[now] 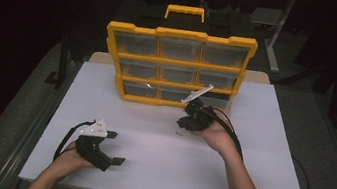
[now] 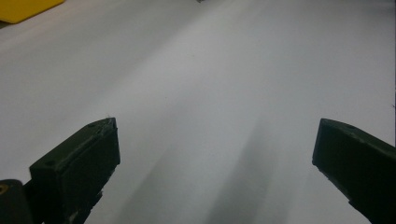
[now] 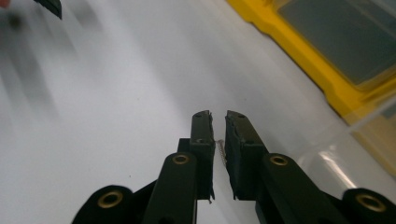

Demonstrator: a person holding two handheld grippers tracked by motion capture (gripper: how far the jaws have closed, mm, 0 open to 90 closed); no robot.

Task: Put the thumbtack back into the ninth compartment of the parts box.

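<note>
The yellow organizer (image 1: 177,68) stands upright at the far edge of the white surface (image 1: 157,158). Just in front of its lower right drawers the right tongs (image 1: 183,124) point down at the surface, their jaws a narrow gap apart, with a small screw (image 3: 220,150) seen in that gap. The left tongs (image 1: 115,148), well away from the organizer at the near left, are spread wide over bare surface.
</note>
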